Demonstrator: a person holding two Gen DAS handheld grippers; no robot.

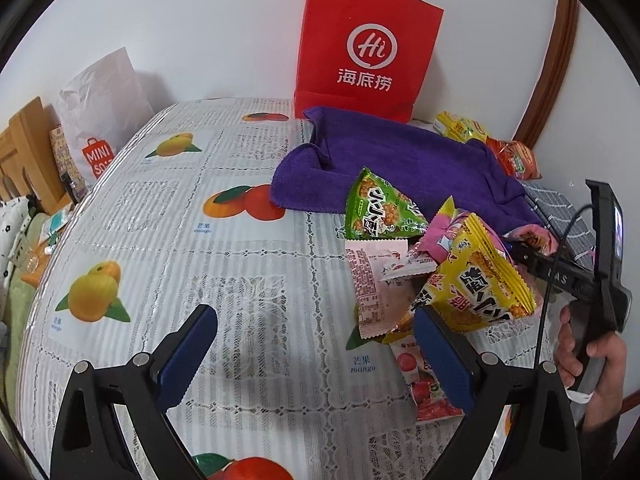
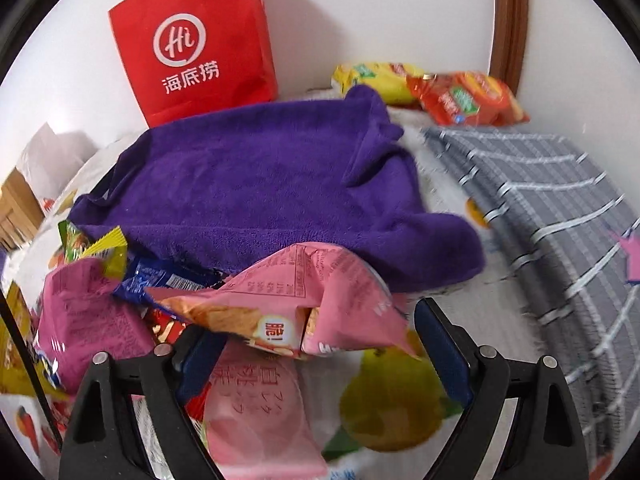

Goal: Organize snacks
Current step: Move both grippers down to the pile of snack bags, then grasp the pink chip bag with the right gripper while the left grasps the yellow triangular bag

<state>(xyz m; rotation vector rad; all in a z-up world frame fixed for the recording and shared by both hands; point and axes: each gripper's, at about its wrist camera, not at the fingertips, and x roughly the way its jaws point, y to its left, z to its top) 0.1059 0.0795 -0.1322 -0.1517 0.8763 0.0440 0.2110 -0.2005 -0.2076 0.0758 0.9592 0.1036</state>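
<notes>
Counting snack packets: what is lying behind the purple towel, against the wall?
Behind the purple towel lie a yellow snack packet and an orange-red snack packet, beside the red paper bag. Anything under the towel is covered.

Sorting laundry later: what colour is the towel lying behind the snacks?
Purple towel, best in the right wrist view.

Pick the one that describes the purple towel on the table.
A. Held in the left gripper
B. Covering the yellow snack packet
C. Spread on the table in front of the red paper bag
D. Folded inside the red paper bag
C: the purple towel lies rumpled on the tablecloth, just in front of the standing red paper bag.
</notes>
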